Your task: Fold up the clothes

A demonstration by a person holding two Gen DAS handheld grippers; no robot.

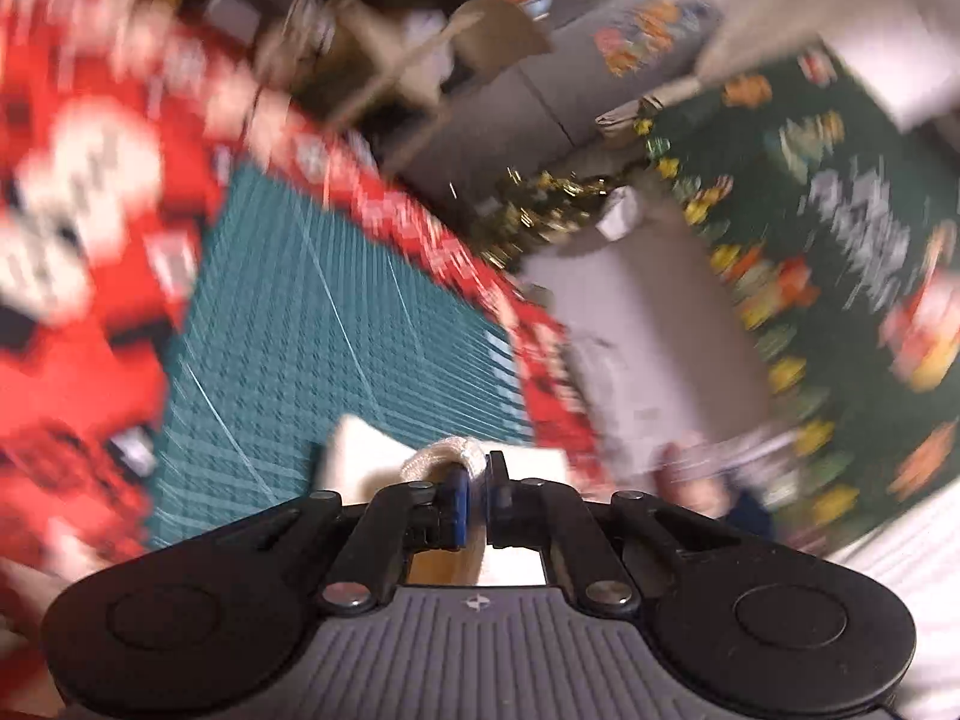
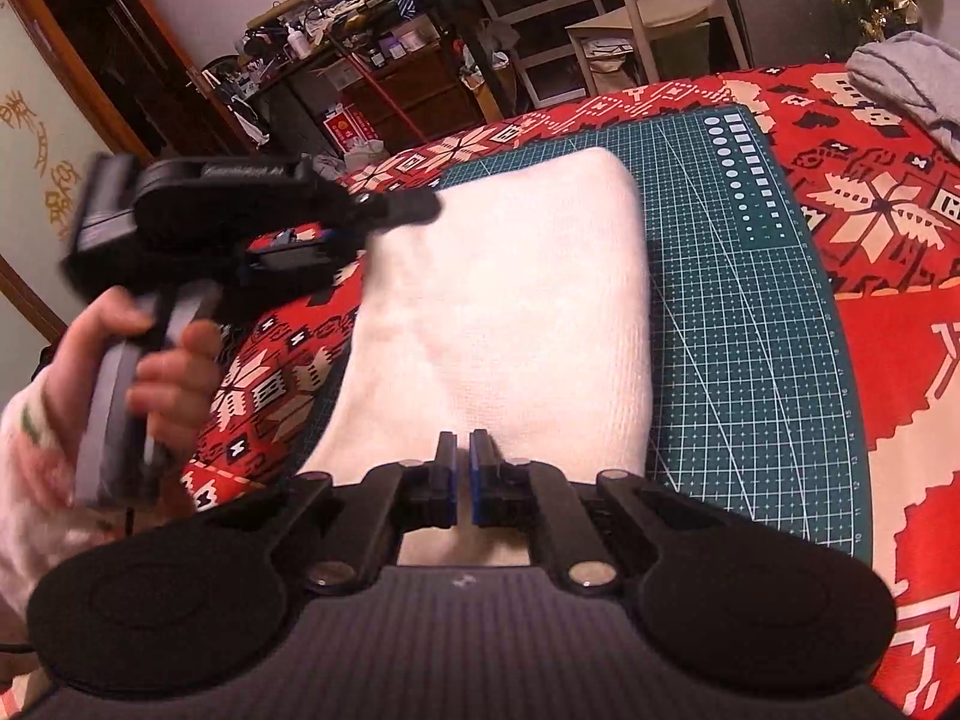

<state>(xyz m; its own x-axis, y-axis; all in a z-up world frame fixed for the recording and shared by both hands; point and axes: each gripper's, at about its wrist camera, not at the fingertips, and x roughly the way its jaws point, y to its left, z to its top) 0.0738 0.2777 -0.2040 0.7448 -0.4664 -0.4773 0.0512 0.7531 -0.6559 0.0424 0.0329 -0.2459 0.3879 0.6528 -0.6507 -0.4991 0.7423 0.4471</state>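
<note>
Two grippers are in play here, and the fold looks to be mid-way: the white towel (image 2: pixel 510 306) is already doubled into a thick pad, so one more fold (or a squaring-up of the edges) is probably what's being set up.

Biggest thing first: the table is covered by a red patterned cloth (image 2: pixel 888 228), and a green cutting mat (image 2: pixel 750 312) is laid on top of it. The towel is spread on the mat, its left part hanging over onto the red cloth. It looks fluffy, soft-edged, a bit puffed at the far corners.

The right gripper (image 2: pixel 463 450) is parked at the towel's near edge with jaws drawn together; whether fabric is actually pinched there can't be told. The left gripper (image 1: pixel 477 468) is clamped on a bunched bit of white towel edge, and it's seen over the towel's far left corner from the right wrist view, blurred.

Next move, as a guess: the pinched edge would need to be carried across and laid flush, with the other edge kept pinned.
</note>
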